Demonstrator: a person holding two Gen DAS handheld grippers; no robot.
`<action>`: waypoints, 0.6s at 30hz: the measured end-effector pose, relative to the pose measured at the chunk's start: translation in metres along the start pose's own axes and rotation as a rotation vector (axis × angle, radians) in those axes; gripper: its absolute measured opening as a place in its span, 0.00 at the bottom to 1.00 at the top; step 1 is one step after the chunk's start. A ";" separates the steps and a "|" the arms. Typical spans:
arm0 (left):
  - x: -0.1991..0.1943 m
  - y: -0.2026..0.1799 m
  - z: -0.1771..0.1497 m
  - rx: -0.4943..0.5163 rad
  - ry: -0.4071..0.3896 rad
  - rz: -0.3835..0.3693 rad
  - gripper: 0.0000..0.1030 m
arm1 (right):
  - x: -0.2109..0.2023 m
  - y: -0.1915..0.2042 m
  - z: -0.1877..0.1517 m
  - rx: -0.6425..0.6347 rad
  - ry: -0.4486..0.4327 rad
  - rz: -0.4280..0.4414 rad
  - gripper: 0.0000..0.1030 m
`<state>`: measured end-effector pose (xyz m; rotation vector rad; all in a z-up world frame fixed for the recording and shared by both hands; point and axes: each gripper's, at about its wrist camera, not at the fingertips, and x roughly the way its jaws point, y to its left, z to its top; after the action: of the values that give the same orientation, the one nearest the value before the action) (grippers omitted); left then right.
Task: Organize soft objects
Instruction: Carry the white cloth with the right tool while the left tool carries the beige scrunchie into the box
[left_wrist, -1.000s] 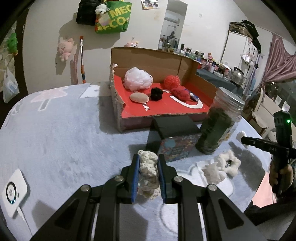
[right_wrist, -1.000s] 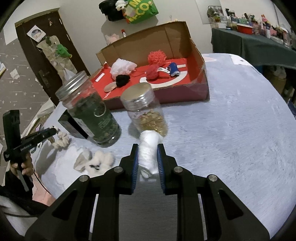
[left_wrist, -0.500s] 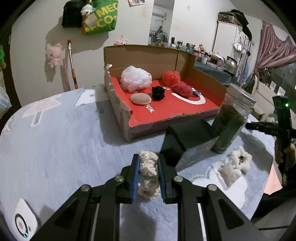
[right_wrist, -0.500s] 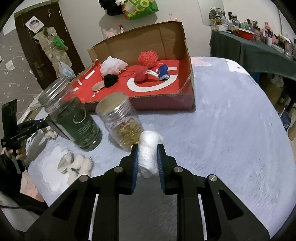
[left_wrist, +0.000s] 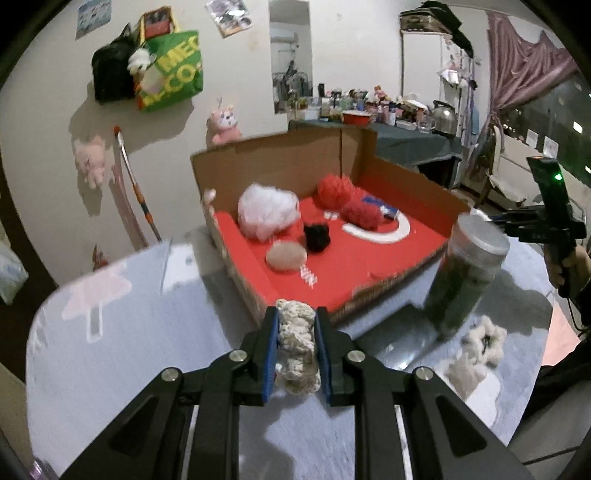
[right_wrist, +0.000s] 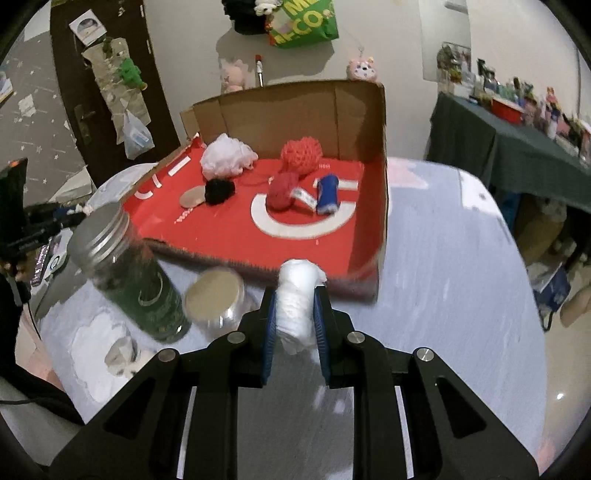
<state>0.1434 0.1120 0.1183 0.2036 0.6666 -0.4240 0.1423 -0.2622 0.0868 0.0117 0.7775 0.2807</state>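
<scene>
Both grippers nearer cardboard box (left_wrist: 280, 162); box holds red pom (left_wrist: 334, 191), white pouf (left_wrist: 266, 210).

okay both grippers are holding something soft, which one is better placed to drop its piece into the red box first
Probably right. The right gripper holds its white roll over the red box's low open front edge; the left gripper's cream knit piece faces a corner.

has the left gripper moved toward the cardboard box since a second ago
Yes. The left gripper, shut on the cream knitted piece, has closed in on the cardboard box; its tips now overlap the box's near corner.
</scene>
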 end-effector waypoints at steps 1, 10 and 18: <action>0.000 0.000 0.006 0.006 -0.008 0.000 0.19 | 0.001 0.000 0.005 -0.008 -0.002 0.002 0.18; 0.047 -0.006 0.048 -0.069 0.005 -0.040 0.20 | 0.030 0.001 0.046 -0.016 0.024 0.007 0.18; 0.114 -0.008 0.049 -0.158 0.154 -0.051 0.20 | 0.085 0.010 0.067 -0.051 0.176 -0.079 0.18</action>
<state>0.2479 0.0535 0.0832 0.0702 0.8543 -0.4049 0.2440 -0.2252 0.0770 -0.0925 0.9432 0.2282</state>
